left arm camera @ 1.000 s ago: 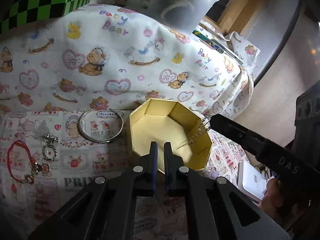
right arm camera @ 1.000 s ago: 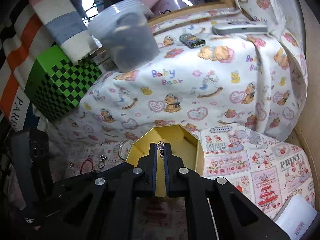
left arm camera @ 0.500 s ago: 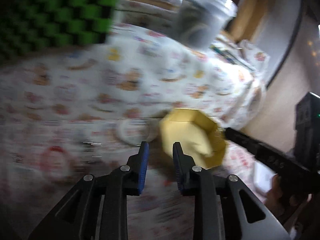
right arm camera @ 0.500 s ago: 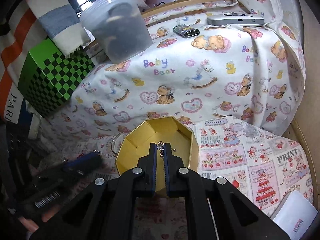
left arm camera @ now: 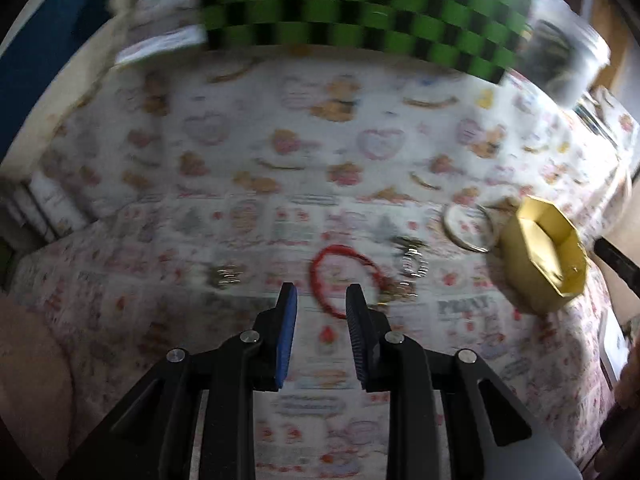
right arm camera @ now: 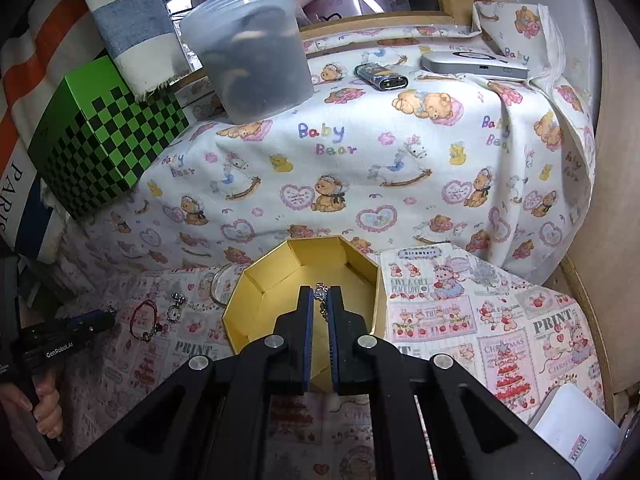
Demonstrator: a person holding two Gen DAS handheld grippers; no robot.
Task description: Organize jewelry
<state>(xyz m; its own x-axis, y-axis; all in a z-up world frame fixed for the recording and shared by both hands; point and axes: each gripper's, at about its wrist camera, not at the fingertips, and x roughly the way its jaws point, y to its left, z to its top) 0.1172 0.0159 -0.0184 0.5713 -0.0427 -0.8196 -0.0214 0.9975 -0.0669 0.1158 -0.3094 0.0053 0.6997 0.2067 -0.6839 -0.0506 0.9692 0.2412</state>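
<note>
My left gripper (left arm camera: 320, 292) hangs open over the printed cloth, its jaws a finger's width apart with nothing between them. A red cord bracelet (left arm camera: 340, 247) lies just beyond its tips. To the right lie a silver charm (left arm camera: 414, 264) and a silver bangle (left arm camera: 470, 247), and a small silver piece (left arm camera: 226, 274) lies to the left. My right gripper (right arm camera: 319, 292) is shut on a thin silver chain (right arm camera: 321, 300), which dangles over the open yellow octagonal box (right arm camera: 280, 276). The right wrist view also shows the left gripper (right arm camera: 108, 314) at the far left near the red bracelet (right arm camera: 144, 320).
A green checkered box (right arm camera: 108, 140) and a clear plastic tub (right arm camera: 256, 60) stand on the raised bear-print cloth behind. A lighter (right arm camera: 382, 78) and a flat white device (right arm camera: 472, 66) lie further back. A white box (right arm camera: 572, 428) sits at the near right. A person's hand (right arm camera: 44, 404) grips the left handle.
The left gripper has opened and swung left, from in front of the yellow box to over the red bracelet. The right gripper has stayed shut on the chain over the box.
</note>
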